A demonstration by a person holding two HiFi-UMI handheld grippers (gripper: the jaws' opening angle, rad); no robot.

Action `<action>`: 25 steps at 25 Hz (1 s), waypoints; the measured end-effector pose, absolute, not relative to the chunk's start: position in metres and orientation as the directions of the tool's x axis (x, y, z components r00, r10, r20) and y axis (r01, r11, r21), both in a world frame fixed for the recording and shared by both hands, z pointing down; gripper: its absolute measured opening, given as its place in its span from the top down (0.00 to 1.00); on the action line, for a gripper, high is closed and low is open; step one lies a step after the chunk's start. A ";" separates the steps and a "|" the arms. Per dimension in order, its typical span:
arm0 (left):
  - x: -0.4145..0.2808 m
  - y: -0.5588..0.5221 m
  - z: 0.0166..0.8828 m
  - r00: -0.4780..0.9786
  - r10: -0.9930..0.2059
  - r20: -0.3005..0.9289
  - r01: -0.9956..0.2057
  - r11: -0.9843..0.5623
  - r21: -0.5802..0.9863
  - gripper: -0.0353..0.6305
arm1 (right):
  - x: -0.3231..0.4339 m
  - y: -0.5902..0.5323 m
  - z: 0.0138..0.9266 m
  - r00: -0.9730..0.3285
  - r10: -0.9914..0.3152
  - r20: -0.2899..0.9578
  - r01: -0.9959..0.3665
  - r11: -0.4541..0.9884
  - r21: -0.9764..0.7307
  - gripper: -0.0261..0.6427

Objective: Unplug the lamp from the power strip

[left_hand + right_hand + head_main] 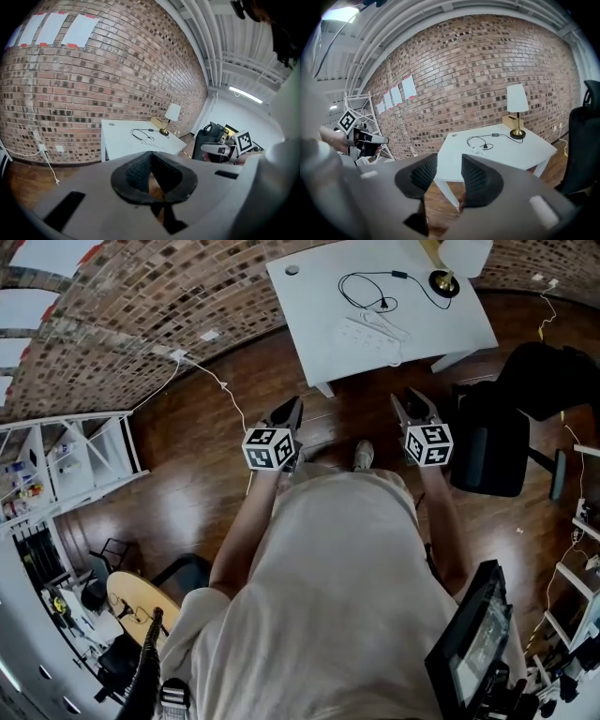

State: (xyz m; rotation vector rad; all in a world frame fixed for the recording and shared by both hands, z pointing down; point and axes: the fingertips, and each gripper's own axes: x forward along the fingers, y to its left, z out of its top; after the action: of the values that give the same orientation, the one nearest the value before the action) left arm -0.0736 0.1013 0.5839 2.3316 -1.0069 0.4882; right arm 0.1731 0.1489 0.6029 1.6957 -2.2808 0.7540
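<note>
A lamp [443,279] with a brass base and white shade stands at the far right corner of a white table [309,296]. Its black cord [361,282] loops to a dark plug [383,306] by the white power strip [366,334]. My left gripper [292,407] and right gripper [410,399] hang over the wooden floor, short of the table's near edge. In the left gripper view the left gripper [150,157] is shut with nothing in it. In the right gripper view the right gripper [449,166] stands open and empty, facing the lamp [516,101] and strip [477,151].
A black office chair [492,442] stands right of the right gripper, beside the table. A white shelf unit [84,460] is against the brick wall at left. A white cable [220,381] trails across the floor from the wall. A monitor [473,634] sits at lower right.
</note>
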 end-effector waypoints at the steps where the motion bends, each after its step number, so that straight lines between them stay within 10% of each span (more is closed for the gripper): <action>1: -0.079 0.102 0.585 0.661 -0.544 0.518 -0.744 -0.569 0.352 0.94 | 0.169 0.149 0.602 -0.313 -0.836 0.451 -0.940 0.206 -0.272 0.74; 25: -0.248 0.067 0.609 0.785 -0.398 0.475 -0.602 -0.671 0.433 0.94 | 0.001 0.158 0.601 -0.055 -0.844 0.533 -0.987 -0.034 -0.155 0.77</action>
State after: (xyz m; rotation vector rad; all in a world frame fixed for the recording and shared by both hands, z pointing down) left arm -0.2477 0.0674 0.6093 2.3892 -0.7409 0.4605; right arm 0.0012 0.1578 0.6006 1.9429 -1.9650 0.7314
